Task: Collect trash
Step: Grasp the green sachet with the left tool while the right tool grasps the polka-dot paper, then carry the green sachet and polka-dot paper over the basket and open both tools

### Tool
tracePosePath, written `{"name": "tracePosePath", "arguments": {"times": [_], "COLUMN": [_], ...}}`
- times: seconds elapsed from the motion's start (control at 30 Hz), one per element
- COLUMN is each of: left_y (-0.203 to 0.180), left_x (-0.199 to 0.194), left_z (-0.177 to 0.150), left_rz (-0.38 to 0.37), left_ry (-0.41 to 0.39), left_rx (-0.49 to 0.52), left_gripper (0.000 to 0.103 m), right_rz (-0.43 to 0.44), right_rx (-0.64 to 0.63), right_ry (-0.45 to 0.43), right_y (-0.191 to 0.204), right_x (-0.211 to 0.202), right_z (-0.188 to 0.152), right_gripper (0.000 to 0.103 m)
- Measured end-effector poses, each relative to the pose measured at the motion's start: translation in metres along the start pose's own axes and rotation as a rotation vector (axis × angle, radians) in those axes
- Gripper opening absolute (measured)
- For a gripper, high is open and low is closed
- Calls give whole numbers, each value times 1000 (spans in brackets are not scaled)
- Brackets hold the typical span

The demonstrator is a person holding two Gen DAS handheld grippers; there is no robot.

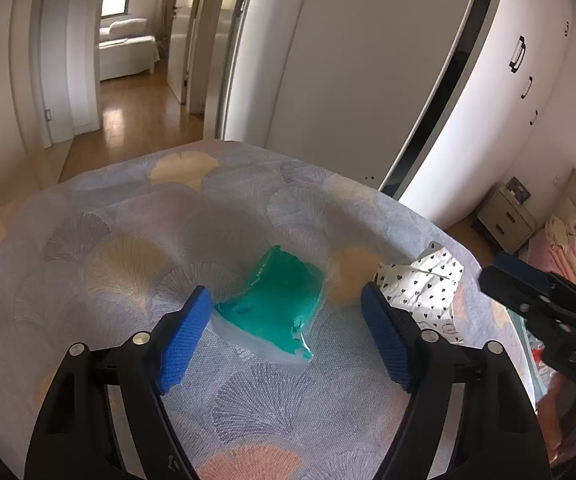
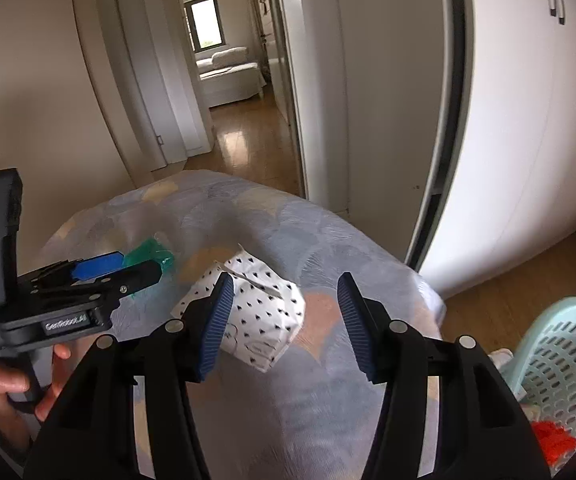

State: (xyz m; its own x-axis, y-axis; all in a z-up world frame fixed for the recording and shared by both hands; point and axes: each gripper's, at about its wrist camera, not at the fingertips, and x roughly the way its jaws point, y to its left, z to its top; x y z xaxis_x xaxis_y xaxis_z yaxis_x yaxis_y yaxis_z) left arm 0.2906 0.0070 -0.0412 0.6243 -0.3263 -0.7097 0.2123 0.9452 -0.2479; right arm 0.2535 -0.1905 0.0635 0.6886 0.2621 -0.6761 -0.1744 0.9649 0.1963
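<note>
A teal plastic wrapper (image 1: 278,302) lies on the patterned bedspread (image 1: 136,248). My left gripper (image 1: 286,312) is open, its blue pads on either side of the wrapper just above the bed. A crumpled white paper with black hearts (image 2: 266,312) lies to the right of the wrapper; it also shows in the left wrist view (image 1: 424,284). My right gripper (image 2: 284,312) is open around the paper, the left pad close to its edge. The left gripper (image 2: 100,276) and the teal wrapper (image 2: 148,258) show at the left of the right wrist view.
A pale green perforated basket (image 2: 560,364) with something red inside stands by the bed at lower right. White wardrobe doors (image 1: 508,100) and a door stand beyond the bed. A bedside cabinet (image 1: 506,216) is at far right. A hallway with wooden floor (image 1: 136,116) leads off.
</note>
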Motion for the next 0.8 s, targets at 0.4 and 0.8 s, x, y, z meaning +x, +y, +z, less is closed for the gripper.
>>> {"name": "tracePosePath", "arguments": {"times": [0.4,0.8], "left_y": [5,13], "left_x": [0,-3], "left_z": [0,-1], "left_rz": [9,-5], "left_ry": [-4,-20], "left_rx": [-32,-63], "left_gripper": [50,50], "right_rz": [27,44], "right_rx": [-39,-114], "right_ry": [130,122], "right_y": [7,21], "right_x": [45,28], "right_z": [2,-14], "right_gripper": [51,5]}}
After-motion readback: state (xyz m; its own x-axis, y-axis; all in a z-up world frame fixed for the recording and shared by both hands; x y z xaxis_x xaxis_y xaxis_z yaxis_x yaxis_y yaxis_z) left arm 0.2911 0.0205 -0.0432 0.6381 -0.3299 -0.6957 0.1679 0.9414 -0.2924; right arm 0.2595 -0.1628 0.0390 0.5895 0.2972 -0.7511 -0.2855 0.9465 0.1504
